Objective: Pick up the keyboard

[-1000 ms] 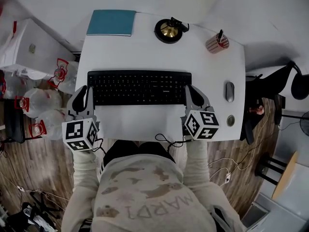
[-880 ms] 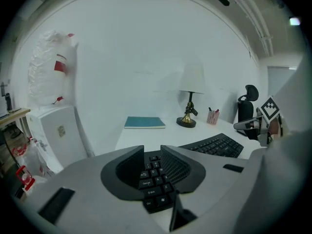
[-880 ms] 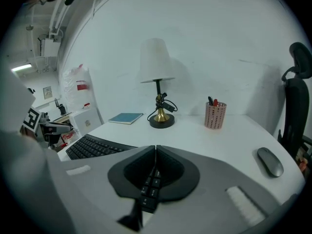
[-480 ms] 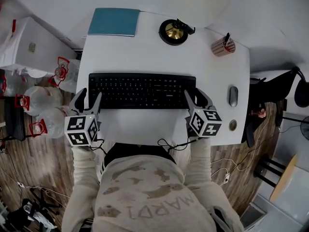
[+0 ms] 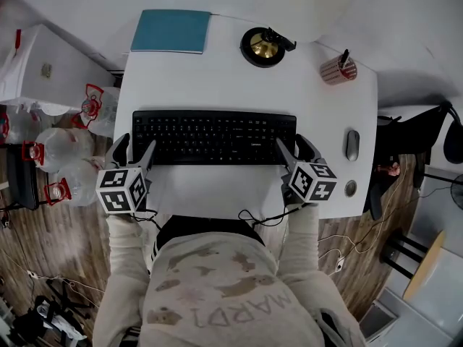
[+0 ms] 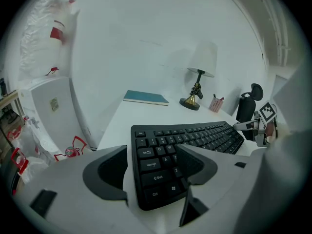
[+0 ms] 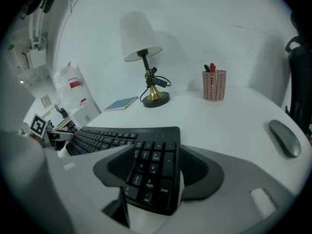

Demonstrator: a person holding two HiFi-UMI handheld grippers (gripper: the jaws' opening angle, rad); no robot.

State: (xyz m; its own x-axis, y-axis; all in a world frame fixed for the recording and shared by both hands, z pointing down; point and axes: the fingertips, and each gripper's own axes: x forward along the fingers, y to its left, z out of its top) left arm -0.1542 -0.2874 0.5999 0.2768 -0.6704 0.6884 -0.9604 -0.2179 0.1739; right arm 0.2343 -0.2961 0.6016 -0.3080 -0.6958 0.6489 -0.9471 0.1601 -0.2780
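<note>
The black keyboard (image 5: 213, 136) lies flat on the white desk (image 5: 217, 78), parallel to its front edge. My left gripper (image 5: 134, 150) is at the keyboard's left end with its jaws opening. One finger stands outside the end and the other over the front-left keys, and neither pad presses. In the left gripper view, the keyboard's (image 6: 195, 135) corner lies between the left gripper's (image 6: 153, 165) jaws. My right gripper (image 5: 295, 147) is at the right end, its jaws also opening. In the right gripper view, the right gripper (image 7: 156, 172) straddles the number-pad end of the keyboard (image 7: 112, 138).
A teal book (image 5: 171, 31) lies at the desk's back left. A lamp base (image 5: 262, 46) and a red pen cup (image 5: 338, 69) stand along the back. A grey mouse (image 5: 352, 144) lies right of the keyboard. Plastic bags (image 5: 61, 154) sit on the floor at left.
Both grippers' jaws have spread from nearly closed to wide apart at the keyboard's ends. The hands have sunk slightly toward the desk, and the keyboard rests on it.
</note>
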